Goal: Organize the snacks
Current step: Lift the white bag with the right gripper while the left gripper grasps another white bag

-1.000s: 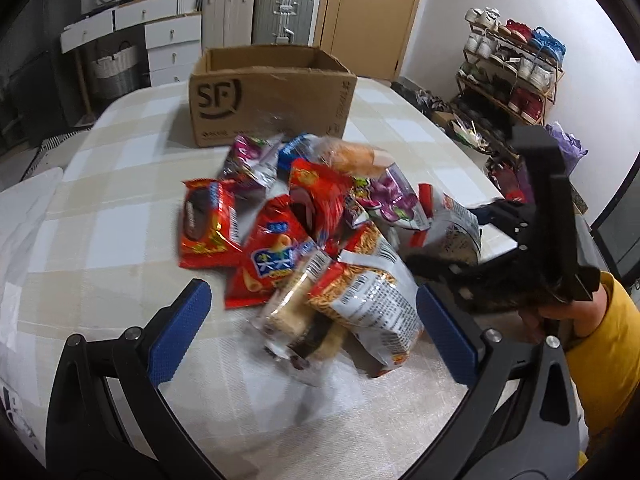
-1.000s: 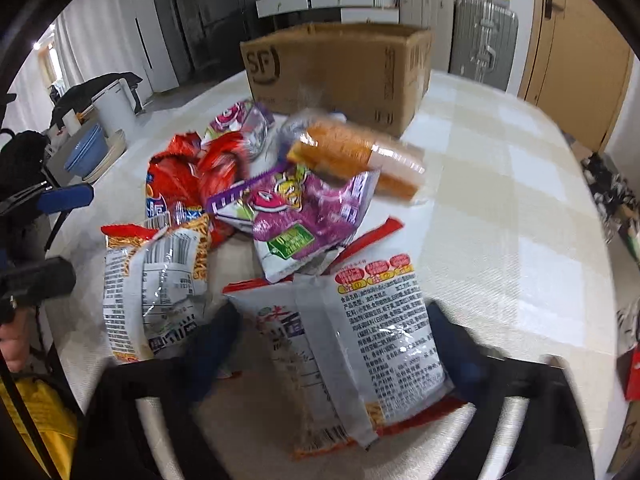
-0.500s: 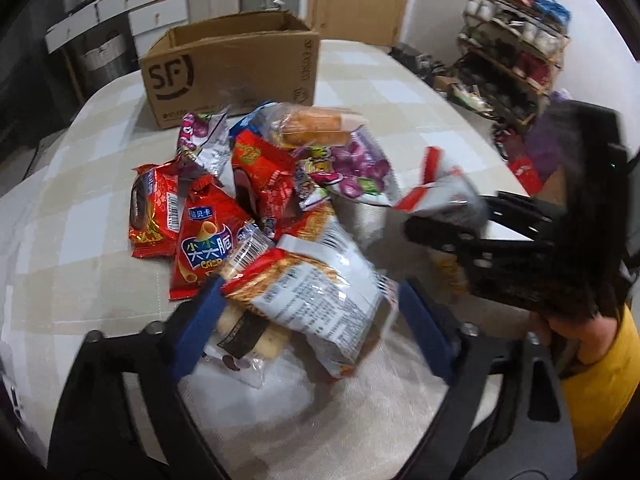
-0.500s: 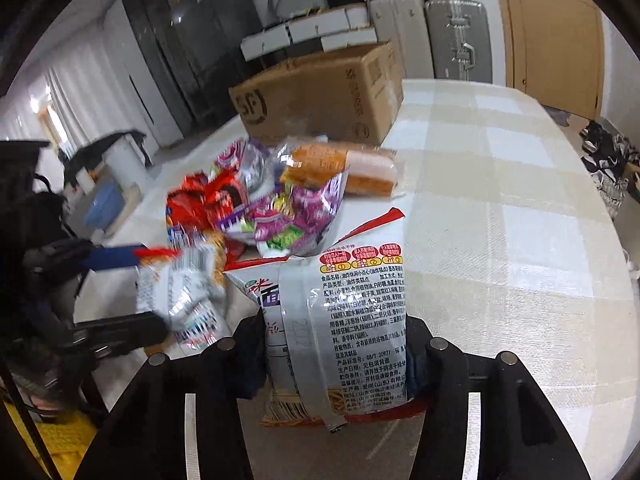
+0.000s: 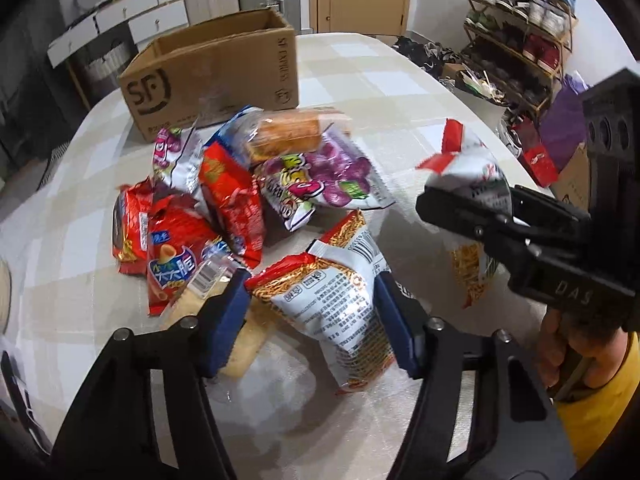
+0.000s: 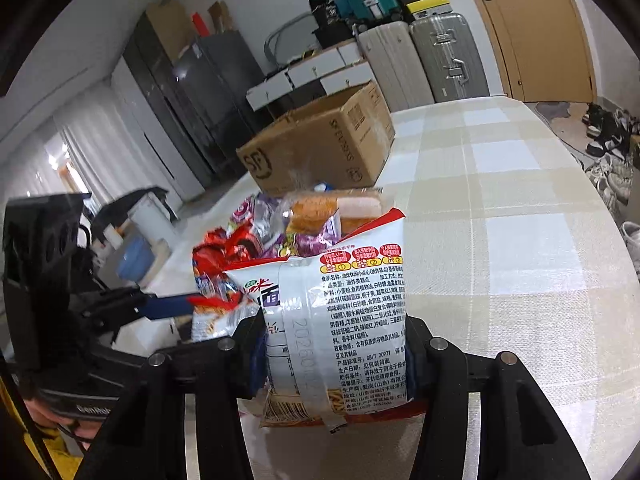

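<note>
A pile of snack packets lies on the checked table (image 5: 360, 80) in front of an open cardboard box (image 5: 212, 76). My left gripper (image 5: 312, 316) points down at the near edge of the pile. Its jaws are closing and the blue pads (image 5: 228, 312) touch both sides of a white-and-orange noodle packet (image 5: 328, 300) that rests on the table. My right gripper (image 6: 334, 360) is shut on a second white noodle packet (image 6: 352, 300) and holds it upright above the table. The left wrist view shows that packet (image 5: 472, 168) raised at the right.
The pile holds red packets (image 5: 232, 200), a purple packet (image 5: 320, 184), wrapped bread (image 5: 288, 136) and a clear-wrapped biscuit (image 5: 240, 344) by the left pad. A shoe rack (image 5: 520, 28) and suitcases (image 6: 440, 56) stand beyond the table. A hand (image 5: 560, 344) holds the right gripper.
My left gripper moved in over the noodle packet and its jaws narrowed onto it. My right gripper closed on its packet and raised it upright off the table.
</note>
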`<action>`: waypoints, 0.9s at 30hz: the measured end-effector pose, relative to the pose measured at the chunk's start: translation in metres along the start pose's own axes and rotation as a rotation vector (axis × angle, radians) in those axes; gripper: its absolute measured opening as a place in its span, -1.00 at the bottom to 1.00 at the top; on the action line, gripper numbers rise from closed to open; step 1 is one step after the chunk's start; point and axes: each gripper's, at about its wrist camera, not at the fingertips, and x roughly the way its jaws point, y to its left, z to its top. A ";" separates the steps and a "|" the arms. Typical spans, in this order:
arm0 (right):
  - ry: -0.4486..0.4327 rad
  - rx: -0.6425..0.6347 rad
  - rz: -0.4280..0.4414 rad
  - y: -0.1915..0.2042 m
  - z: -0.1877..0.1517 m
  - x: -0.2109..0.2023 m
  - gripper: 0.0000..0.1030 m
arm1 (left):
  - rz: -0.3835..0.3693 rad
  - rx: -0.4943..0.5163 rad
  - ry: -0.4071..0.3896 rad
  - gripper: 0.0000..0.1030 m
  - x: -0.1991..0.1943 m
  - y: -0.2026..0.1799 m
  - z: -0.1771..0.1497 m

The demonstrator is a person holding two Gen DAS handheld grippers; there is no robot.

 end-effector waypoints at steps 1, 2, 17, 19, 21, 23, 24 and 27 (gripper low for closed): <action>-0.007 0.004 0.004 -0.001 -0.001 -0.001 0.00 | -0.003 0.008 -0.002 0.09 -0.001 -0.001 -0.001; -0.014 0.010 0.009 -0.002 -0.001 -0.003 0.00 | -0.009 0.011 -0.006 -0.03 -0.002 -0.002 -0.001; -0.034 0.033 0.012 -0.007 -0.002 -0.006 0.00 | -0.118 0.043 -0.026 -0.52 -0.020 -0.006 -0.009; -0.037 0.028 0.009 -0.007 -0.002 -0.007 0.00 | -0.131 0.037 -0.035 -0.52 -0.025 -0.002 -0.010; -0.041 0.020 0.004 -0.005 -0.002 -0.008 0.00 | -0.142 0.027 -0.051 -0.52 -0.032 0.002 -0.010; -0.043 0.021 0.001 -0.005 -0.003 -0.009 0.00 | -0.154 0.021 -0.071 -0.52 -0.041 0.008 -0.011; -0.047 0.024 0.000 -0.005 -0.003 -0.011 0.00 | -0.156 0.019 -0.078 -0.52 -0.044 0.010 -0.010; -0.060 0.042 -0.005 -0.003 0.000 -0.018 0.00 | -0.176 -0.004 -0.115 -0.52 -0.062 0.022 -0.009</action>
